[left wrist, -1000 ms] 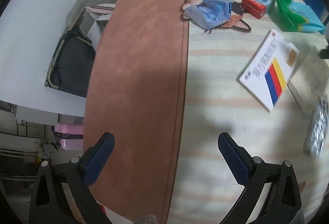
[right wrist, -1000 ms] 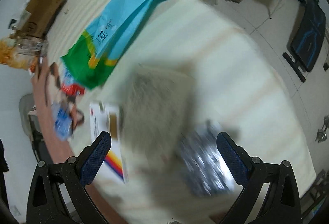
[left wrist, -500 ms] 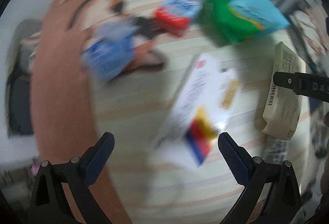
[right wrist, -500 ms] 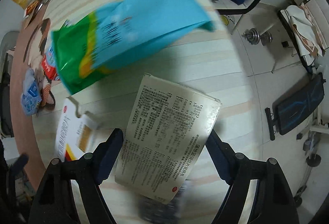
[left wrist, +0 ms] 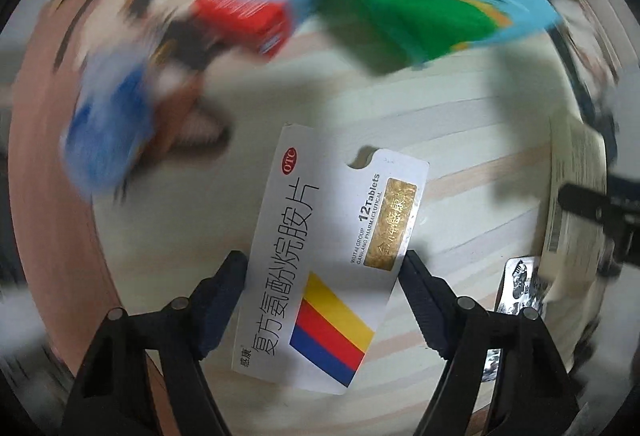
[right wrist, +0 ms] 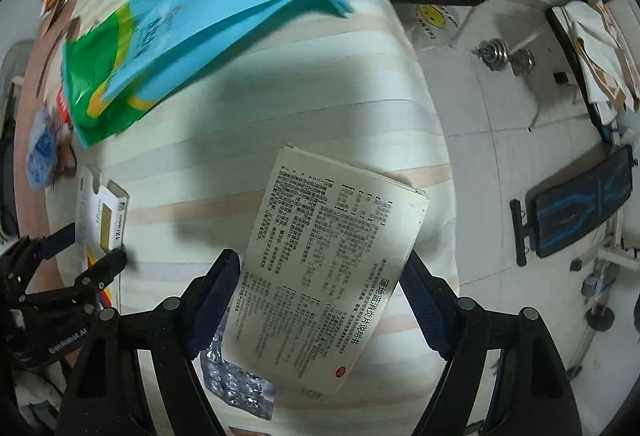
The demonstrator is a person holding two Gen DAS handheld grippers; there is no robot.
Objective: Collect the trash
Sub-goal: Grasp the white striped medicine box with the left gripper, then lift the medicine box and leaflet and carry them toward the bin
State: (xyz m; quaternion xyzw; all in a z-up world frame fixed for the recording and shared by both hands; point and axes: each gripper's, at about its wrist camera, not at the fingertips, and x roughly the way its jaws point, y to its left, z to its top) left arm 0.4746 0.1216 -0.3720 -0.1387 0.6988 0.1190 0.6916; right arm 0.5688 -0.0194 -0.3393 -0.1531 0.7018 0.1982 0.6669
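Observation:
A white medicine box (left wrist: 320,256) with yellow, red and blue stripes lies between the fingers of my left gripper (left wrist: 324,268). Its jaws are closing and the pads meet the box's long edges. The box stays sharp while the table behind blurs. In the right wrist view, my right gripper (right wrist: 324,268) is shut on a folded printed leaflet (right wrist: 328,260), with a pad on each side edge. A silver blister pack (right wrist: 236,384) lies on the cloth under the leaflet's lower end. The left gripper (right wrist: 84,252) and the box (right wrist: 102,220) show at that view's left edge.
On the striped tablecloth (right wrist: 320,84) lie a green and light-blue bag (right wrist: 192,32), a red and blue box (left wrist: 248,12) and a blue packet (left wrist: 112,124). A brown strip (left wrist: 52,236) runs along the left. Right of the table's edge are floor, dumbbells (right wrist: 508,56) and a bench (right wrist: 580,212).
The left gripper swung from the brown strip over to the medicine box and its jaws narrowed onto it. The right gripper closed on the leaflet, which now keeps its place between the fingers while the table shifts.

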